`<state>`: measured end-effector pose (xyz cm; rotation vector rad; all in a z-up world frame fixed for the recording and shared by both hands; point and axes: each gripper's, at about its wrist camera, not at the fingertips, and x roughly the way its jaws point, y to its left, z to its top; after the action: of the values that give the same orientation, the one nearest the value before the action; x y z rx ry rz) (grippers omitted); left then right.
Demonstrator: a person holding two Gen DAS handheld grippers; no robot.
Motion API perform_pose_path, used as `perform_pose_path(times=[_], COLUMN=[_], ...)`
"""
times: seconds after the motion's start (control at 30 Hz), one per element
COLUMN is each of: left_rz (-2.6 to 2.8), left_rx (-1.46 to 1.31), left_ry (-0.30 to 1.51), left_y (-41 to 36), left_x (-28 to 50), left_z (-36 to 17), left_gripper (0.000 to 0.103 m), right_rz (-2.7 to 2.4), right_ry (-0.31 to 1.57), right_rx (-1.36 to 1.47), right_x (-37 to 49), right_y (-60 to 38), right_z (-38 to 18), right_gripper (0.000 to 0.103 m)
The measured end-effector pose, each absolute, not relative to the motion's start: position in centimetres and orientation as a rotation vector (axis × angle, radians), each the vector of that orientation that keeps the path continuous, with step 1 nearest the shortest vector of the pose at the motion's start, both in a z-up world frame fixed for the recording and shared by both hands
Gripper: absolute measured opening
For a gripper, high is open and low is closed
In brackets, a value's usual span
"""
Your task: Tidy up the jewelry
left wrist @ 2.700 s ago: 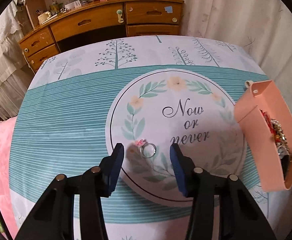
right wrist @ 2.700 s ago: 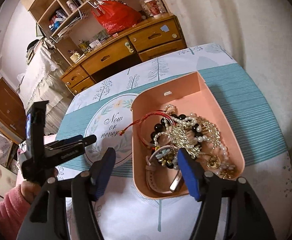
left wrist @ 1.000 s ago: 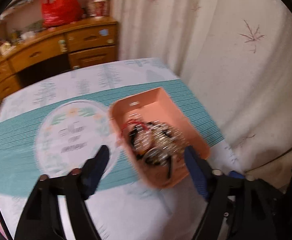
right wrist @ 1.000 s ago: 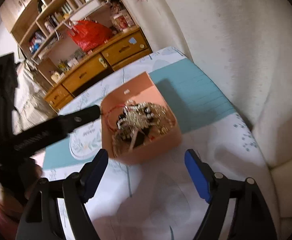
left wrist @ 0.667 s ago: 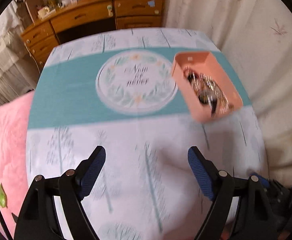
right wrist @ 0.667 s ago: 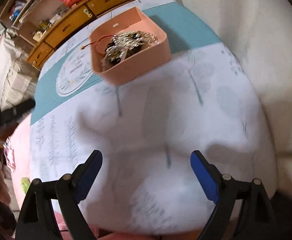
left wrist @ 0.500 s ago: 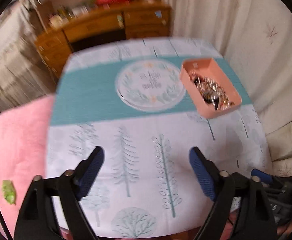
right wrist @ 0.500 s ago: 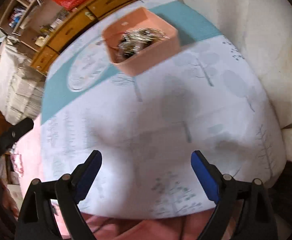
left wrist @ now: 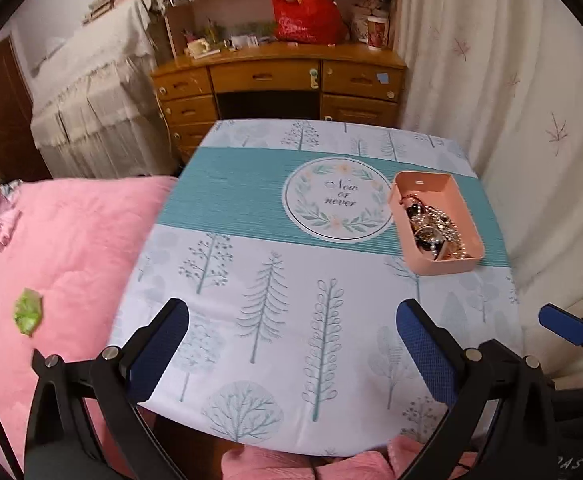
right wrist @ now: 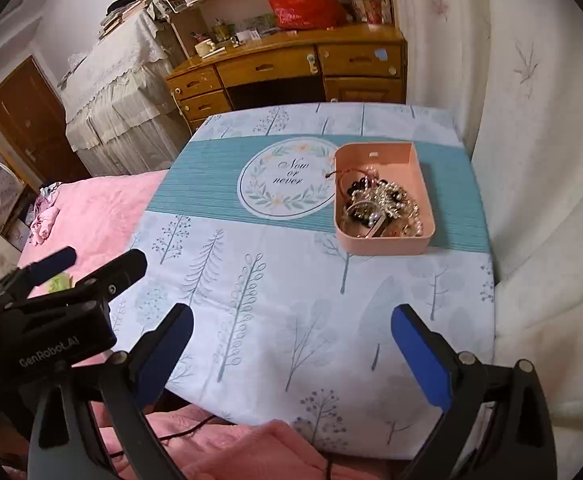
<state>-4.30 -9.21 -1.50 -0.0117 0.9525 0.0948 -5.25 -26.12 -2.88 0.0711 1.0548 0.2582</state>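
Note:
A pink tray stands at the right of the table, beside the round "Now or never" motif. It holds a tangled heap of jewelry: beads, chains, a red cord. My left gripper hovers high over the table's near edge, far back from the tray, its jaws opening with nothing between them. My right gripper hangs just as far back, jaws also opening and empty. In the right wrist view the left gripper shows at the left edge.
The table wears a white tree-print cloth with a teal band. A pink blanket with a green scrap lies to its left. A wooden desk stands behind, a white curtain on the right.
Both grippers have pulled back and up from the tray to the near edge, and their jaws have spread wider. The ring once on the round motif is gone from the cloth.

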Motion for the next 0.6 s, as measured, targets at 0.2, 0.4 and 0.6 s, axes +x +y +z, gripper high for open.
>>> perform_pose_path(times=[0.2,0.4,0.6], left_rz=[0.045,0.025,0.009], left_rx=[-0.008,0.037,0.045], left_ry=[0.952,0.921,0.921], left_y=[-9.7,-10.4,-10.2], left_x=[-5.2,-5.8,-5.8], left_z=[-1.9,-1.0,-0.9], left_gripper=[0.102,0.102,0.102], right_rz=[0.2,0.123,0.107], right_ry=[1.024,0.954,0.966], right_rx=[0.098,0.096,0.119], right_x=[-6.7,-8.2,-8.3], right_y=[-27.0,-27.6,-27.6], right_z=[-3.1,-1.7,-1.7], right_gripper=[0.103,0.103,0.103])
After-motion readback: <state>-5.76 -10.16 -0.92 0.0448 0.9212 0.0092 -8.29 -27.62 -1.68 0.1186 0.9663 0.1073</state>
